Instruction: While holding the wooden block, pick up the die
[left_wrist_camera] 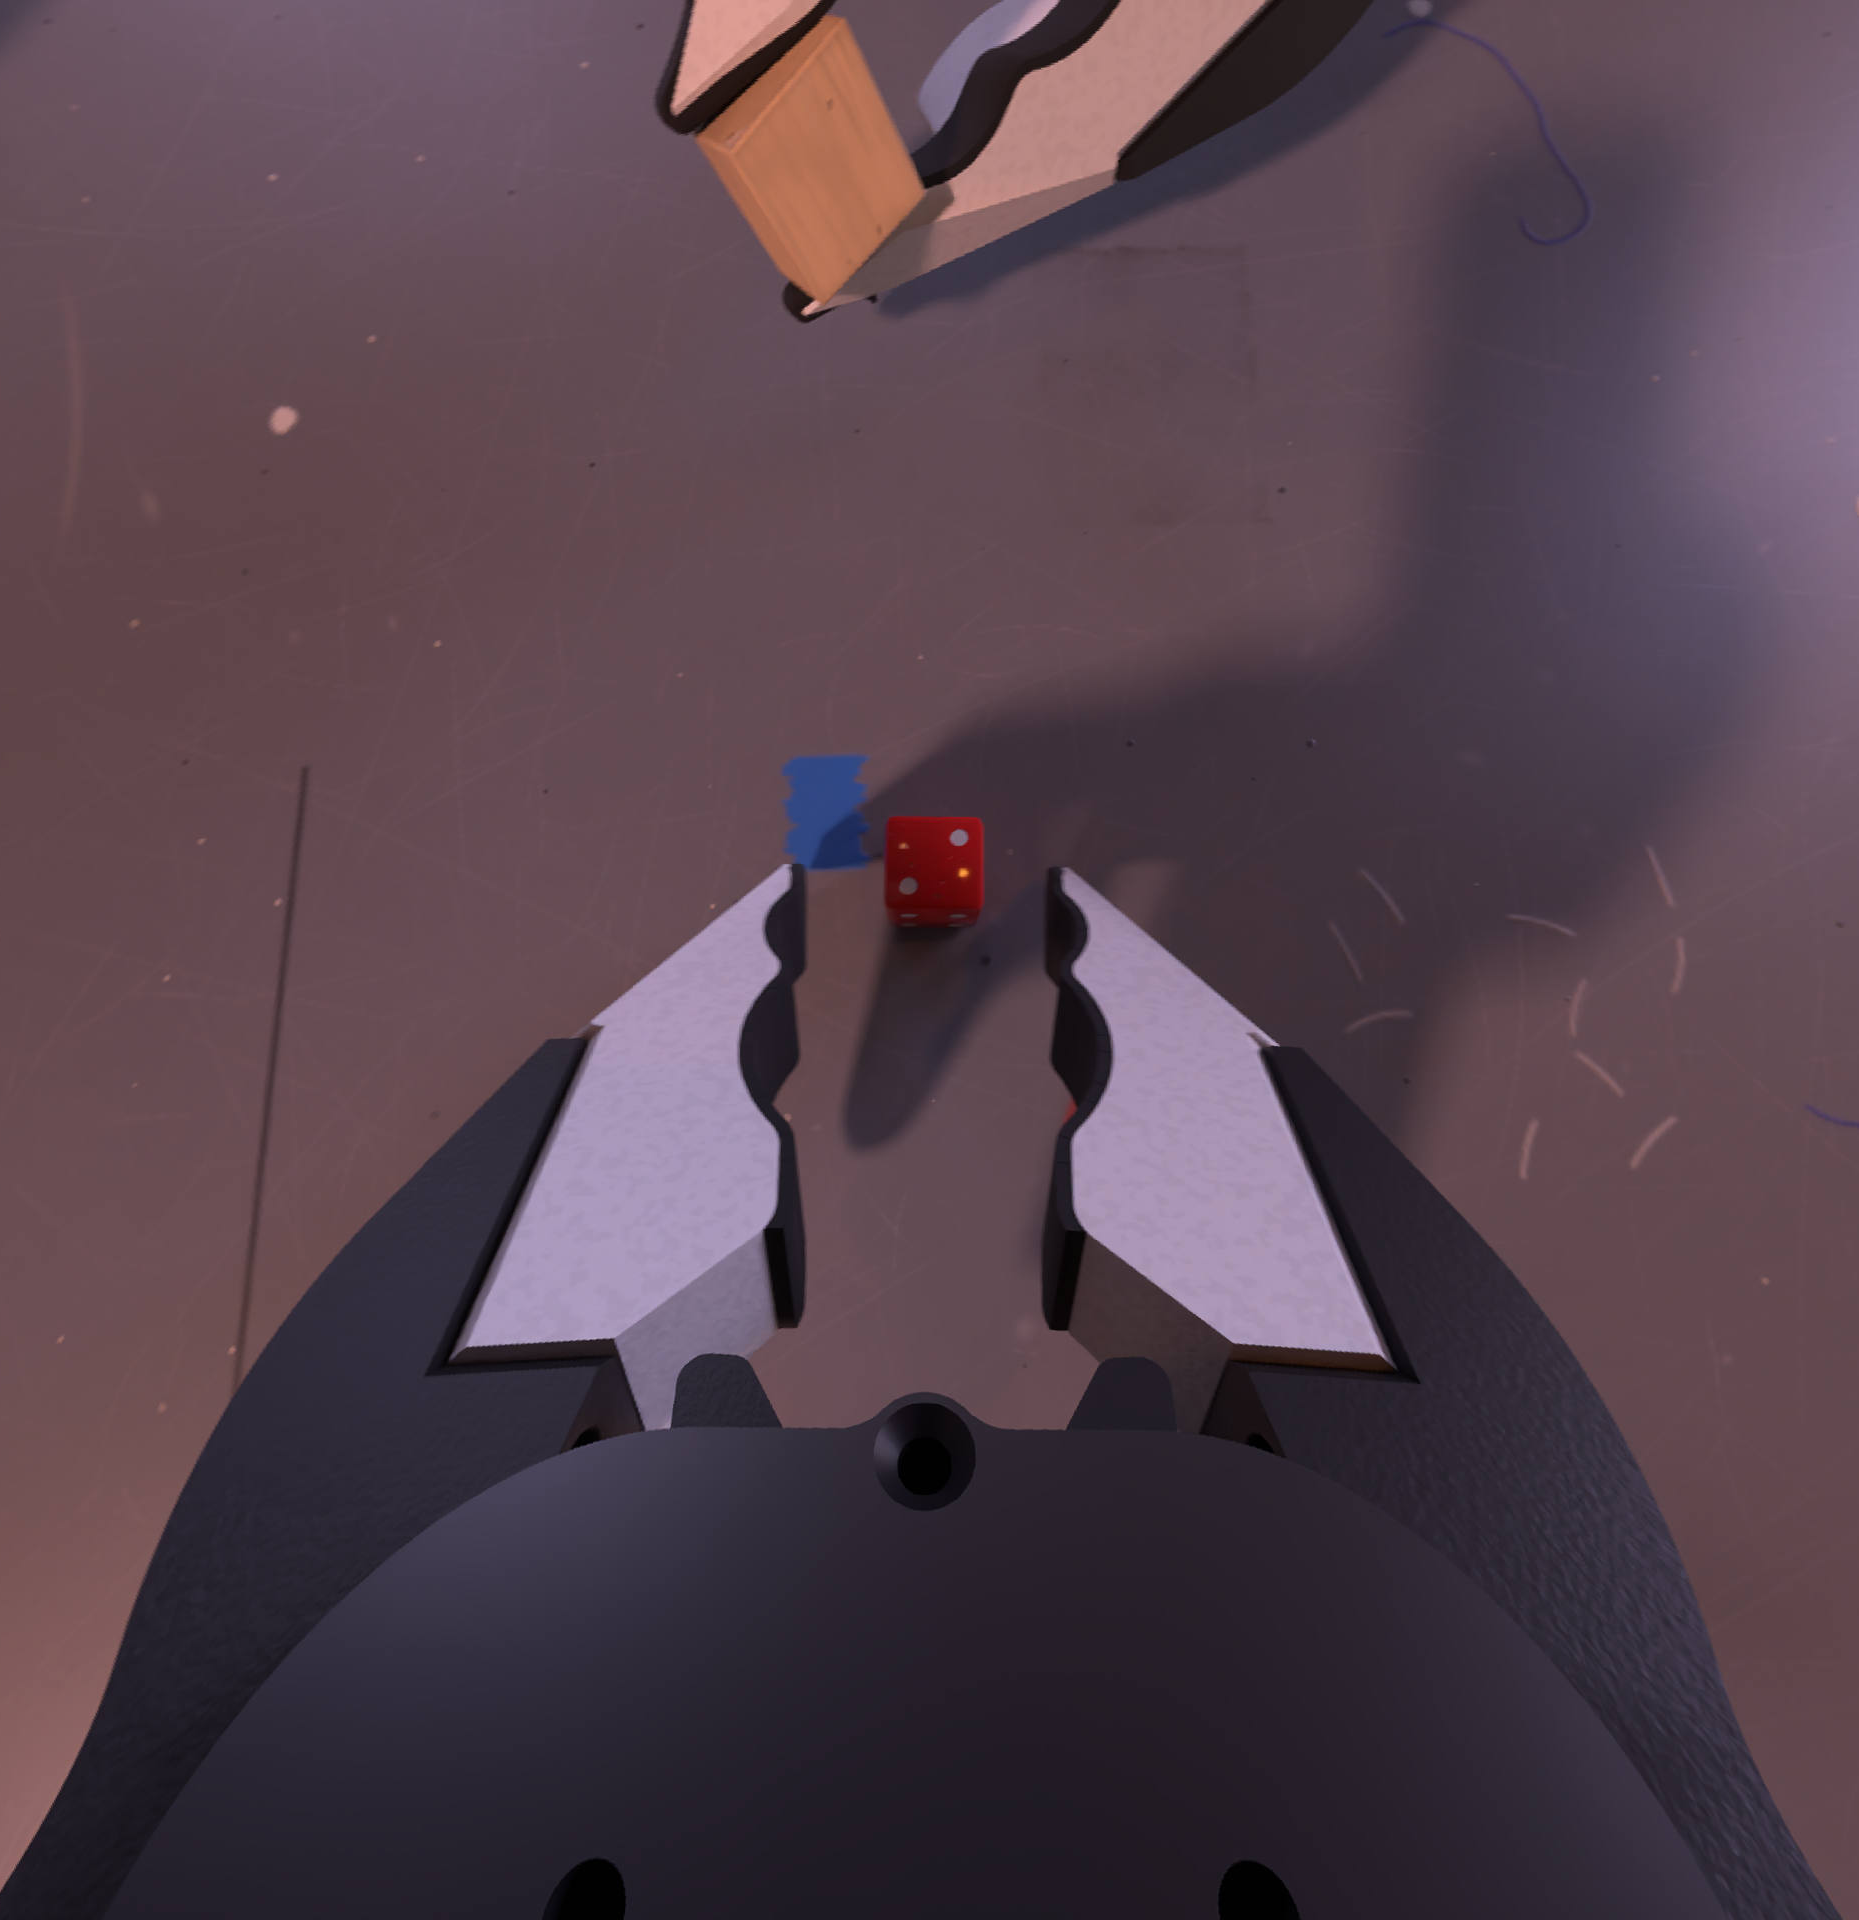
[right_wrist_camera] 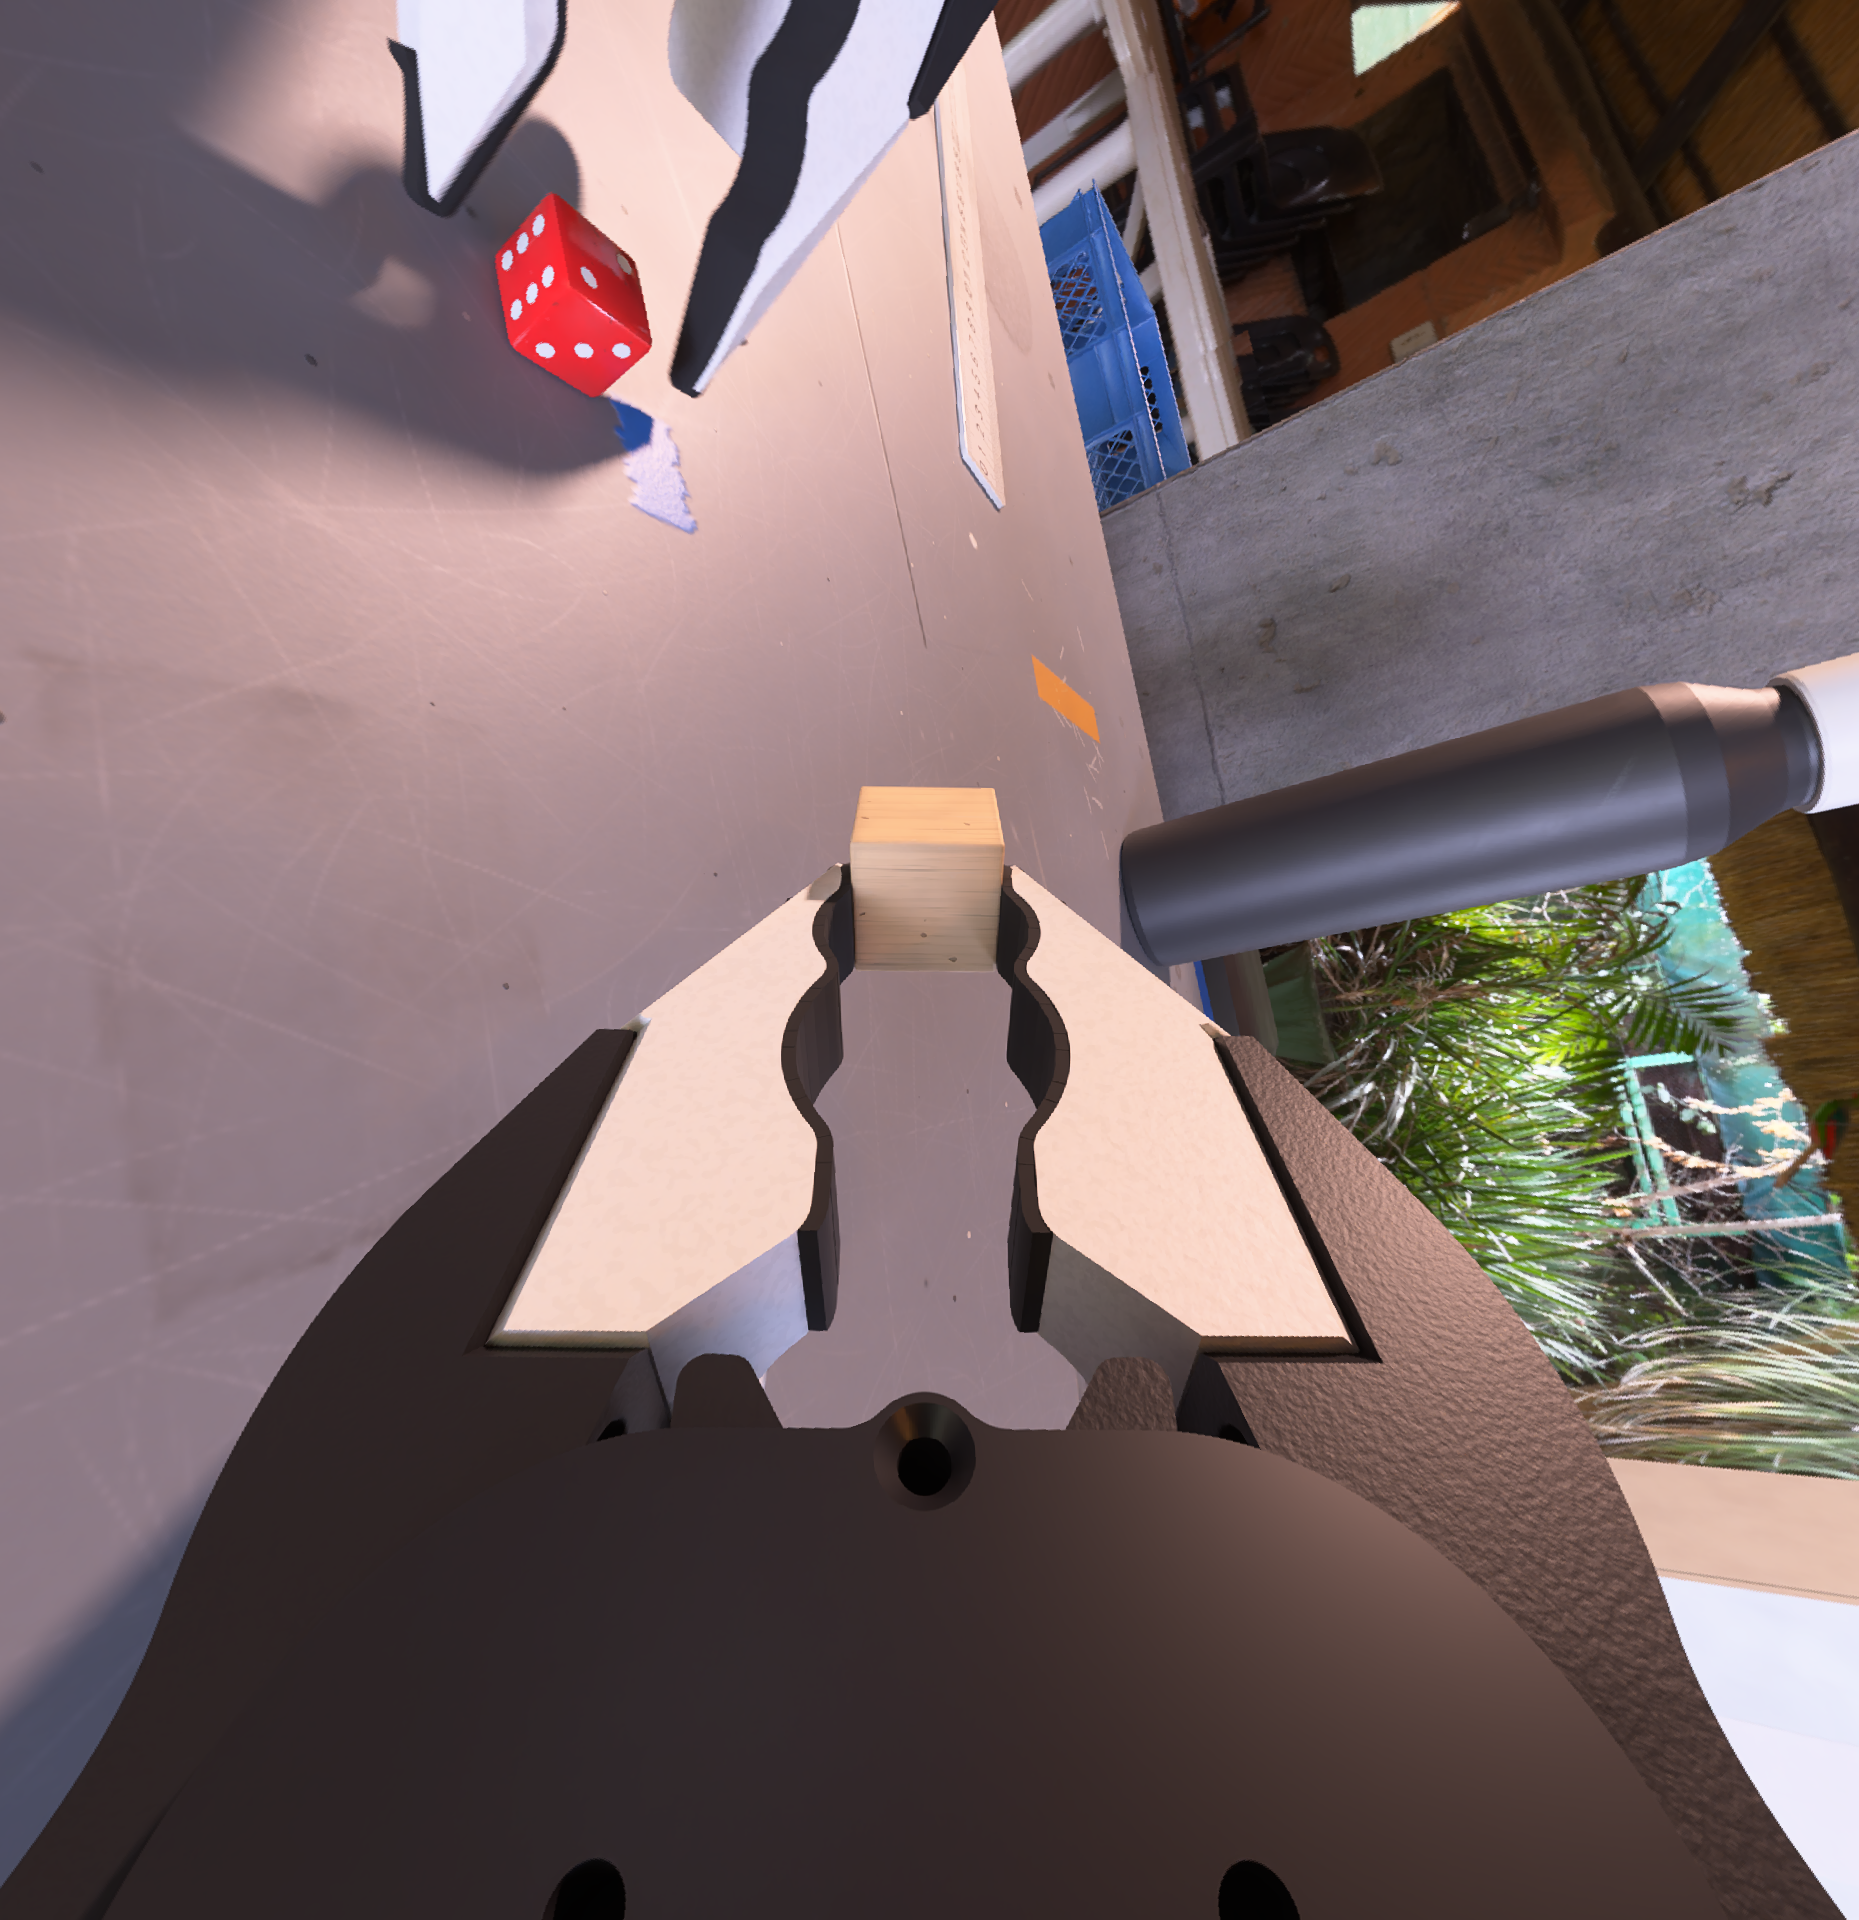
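A red die (left_wrist_camera: 933,869) with white pips sits on the table just beyond my left gripper (left_wrist_camera: 925,883), roughly between its fingertips. The left gripper is open and empty. My right gripper (right_wrist_camera: 925,883) is shut on a light wooden block (right_wrist_camera: 926,881) held between its fingertips above the table. In the left wrist view the right gripper shows at the top holding the wooden block (left_wrist_camera: 811,166). In the right wrist view the die (right_wrist_camera: 570,296) lies at the upper left between the left gripper's fingers (right_wrist_camera: 769,208).
A blue tape patch (left_wrist_camera: 826,810) lies on the table (left_wrist_camera: 385,623) beside the die. An orange tape patch (right_wrist_camera: 1065,698) lies near the table edge. A dark grey cylinder (right_wrist_camera: 1444,821) reaches in from the right. A blue crate (right_wrist_camera: 1107,343) stands beyond the table.
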### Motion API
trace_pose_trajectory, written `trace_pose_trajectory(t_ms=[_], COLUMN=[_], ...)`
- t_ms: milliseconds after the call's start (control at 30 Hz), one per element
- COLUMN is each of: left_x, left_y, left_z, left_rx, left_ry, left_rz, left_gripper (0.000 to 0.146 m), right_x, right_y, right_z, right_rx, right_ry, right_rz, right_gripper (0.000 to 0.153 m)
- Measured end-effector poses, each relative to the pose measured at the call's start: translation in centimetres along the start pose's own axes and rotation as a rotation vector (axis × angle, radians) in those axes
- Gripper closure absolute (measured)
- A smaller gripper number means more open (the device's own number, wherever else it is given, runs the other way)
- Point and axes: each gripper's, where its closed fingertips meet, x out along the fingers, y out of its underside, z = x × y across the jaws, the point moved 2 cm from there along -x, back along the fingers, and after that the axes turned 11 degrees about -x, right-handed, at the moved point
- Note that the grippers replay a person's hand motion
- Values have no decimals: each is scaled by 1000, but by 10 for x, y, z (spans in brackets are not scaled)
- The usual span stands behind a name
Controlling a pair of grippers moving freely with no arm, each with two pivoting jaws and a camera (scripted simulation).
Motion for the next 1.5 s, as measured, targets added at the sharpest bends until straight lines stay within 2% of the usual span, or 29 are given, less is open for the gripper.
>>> trace_pose_trajectory(t_ms=[67, 133, 167, 433, 800, 1267, 1500], left_x=[1, 2, 2, 0, -17, -21, -26], left_y=[-2, -3, -3, -8, -22, -27, -33], left_z=[-3, -2, -2, 4, 14, 21, 25], left_rx=[2, -11, -12, -46, -35, -33, 32], left_ry=[17, 11, 11, 23, -20, -82, -177], left_rz=[-4, -5, -4, -80, -262, -314, -353], left_gripper=[116, 127, 128, 128, 128, 128, 128], right_x=[0, 0, 0, -2, -4, -8, -11], right_y=[0, -1, -1, -5, -5, -7, -9], right_z=[0, 1, 1, 1, -4, -8, -10], right_rx=[-6, -14, -17, -25, 82, 166, 187], right_ry=[1, 2, 2, 0, -11, -32, -35], right_rz=[1, 0, 0, -21, -60, -117, -158], right_gripper=[126, 126, 126, 126, 126, 126, 126])
